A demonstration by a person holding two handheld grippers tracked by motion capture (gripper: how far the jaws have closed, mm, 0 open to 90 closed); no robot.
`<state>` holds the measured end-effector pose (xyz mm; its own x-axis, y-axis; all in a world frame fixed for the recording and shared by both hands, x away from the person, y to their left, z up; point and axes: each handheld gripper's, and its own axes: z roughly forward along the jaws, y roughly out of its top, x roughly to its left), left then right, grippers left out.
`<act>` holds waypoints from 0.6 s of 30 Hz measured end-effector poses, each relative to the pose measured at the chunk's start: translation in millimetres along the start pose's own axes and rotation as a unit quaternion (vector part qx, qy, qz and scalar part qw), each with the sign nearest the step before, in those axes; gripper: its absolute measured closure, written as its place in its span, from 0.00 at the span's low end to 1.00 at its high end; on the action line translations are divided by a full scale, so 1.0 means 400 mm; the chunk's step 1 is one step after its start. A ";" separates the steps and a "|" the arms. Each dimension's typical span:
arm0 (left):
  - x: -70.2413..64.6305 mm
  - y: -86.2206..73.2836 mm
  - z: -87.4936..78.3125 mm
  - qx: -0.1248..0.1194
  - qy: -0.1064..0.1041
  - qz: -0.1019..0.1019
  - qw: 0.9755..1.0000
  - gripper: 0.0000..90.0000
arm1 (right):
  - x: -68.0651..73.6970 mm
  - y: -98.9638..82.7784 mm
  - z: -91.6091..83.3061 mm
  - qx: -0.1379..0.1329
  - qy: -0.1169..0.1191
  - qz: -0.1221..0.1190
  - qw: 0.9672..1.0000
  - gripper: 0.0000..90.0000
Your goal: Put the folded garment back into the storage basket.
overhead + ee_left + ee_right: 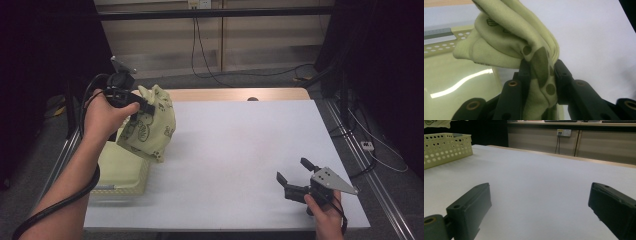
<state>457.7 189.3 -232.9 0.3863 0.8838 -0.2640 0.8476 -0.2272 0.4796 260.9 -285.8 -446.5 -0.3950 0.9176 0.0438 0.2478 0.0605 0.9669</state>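
A pale yellow-green cloth with dark printed patterns [152, 122] hangs bunched in the air over the table's left edge, above a pale green perforated basket [120, 172]. My left gripper [142, 107] is shut on a fold of this cloth [540, 67], and the jaws pinch the fabric from both sides. The basket's glossy floor [456, 80] lies below it. Near the table's front right corner, my right gripper [295, 172] rests low over the white tabletop, open, with nothing between its fingers [469, 207].
The white tabletop [240, 150] stretches between the two grippers. In the right gripper view the basket's wall [446, 147] stands at the far left. Cables lie on the floor beyond the table and at its right side [370, 145].
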 end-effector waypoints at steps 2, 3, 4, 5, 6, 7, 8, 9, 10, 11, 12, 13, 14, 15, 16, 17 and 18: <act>0.005 0.000 -0.004 0.001 0.002 -0.001 1.000 0.81 | 0.001 0.000 0.000 0.001 0.000 0.001 1.000 0.05; 0.007 -0.001 -0.005 0.003 0.003 -0.001 1.000 0.81 | 0.001 -0.001 0.001 0.002 0.000 0.001 1.000 0.05; 0.009 -0.001 -0.006 0.003 0.005 -0.003 1.000 0.81 | 0.001 -0.001 0.001 0.002 0.000 0.000 1.000 0.05; 0.012 -0.002 -0.008 0.002 0.005 -0.003 1.000 0.81 | 0.001 -0.001 0.001 0.001 0.001 0.000 1.000 0.05; 0.014 -0.002 -0.009 0.000 0.006 -0.003 1.000 0.81 | 0.001 -0.001 0.001 0.002 0.001 0.001 1.000 0.05; 0.017 -0.002 -0.011 0.001 0.006 -0.004 1.000 0.81 | 0.001 0.000 0.001 0.001 0.000 0.001 1.000 0.05; 0.020 -0.003 -0.012 0.000 0.006 -0.006 1.000 0.81 | 0.001 0.000 0.001 0.001 0.000 0.001 1.000 0.05; 0.023 -0.003 -0.013 0.001 0.007 -0.005 1.000 0.81 | 0.001 0.000 0.001 0.001 0.000 0.001 1.000 0.05; 0.025 -0.003 -0.015 0.001 0.009 -0.008 1.000 0.81 | 0.001 0.000 0.000 0.001 0.000 0.001 1.000 0.05; 0.027 -0.004 -0.016 0.000 0.011 -0.007 1.000 0.81 | 0.001 0.000 0.000 0.001 0.000 0.001 1.000 0.05; 0.030 -0.004 -0.017 -0.001 0.012 -0.006 1.000 0.81 | 0.001 0.000 0.000 0.001 0.000 0.001 1.000 0.05; 0.032 -0.004 -0.020 0.000 0.013 -0.008 1.000 0.81 | 0.001 0.000 0.001 0.001 0.000 0.001 1.000 0.05; 0.036 -0.004 -0.022 -0.001 0.013 -0.007 1.000 0.81 | 0.001 0.000 0.000 0.001 0.000 0.001 1.000 0.05; 0.037 -0.005 -0.023 -0.003 0.014 -0.012 1.000 0.81 | 0.001 0.000 0.000 0.001 0.000 0.001 1.000 0.05; 0.041 -0.005 -0.025 -0.003 0.015 -0.010 1.000 0.81 | 0.001 0.000 0.001 0.001 0.000 0.001 1.000 0.05; 0.043 -0.006 -0.027 -0.004 0.016 -0.011 1.000 0.81 | 0.001 -0.001 0.001 0.001 0.000 0.001 1.000 0.05; 0.046 -0.007 -0.028 -0.005 0.017 -0.011 1.000 0.81 | 0.001 -0.001 0.001 0.002 0.000 0.001 1.000 0.05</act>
<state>458.5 210.6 -229.6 0.3549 0.9022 -0.2452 0.8522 -0.2043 0.4816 260.9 -285.3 -446.7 -0.3940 0.9179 0.0463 0.2519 0.0594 0.9659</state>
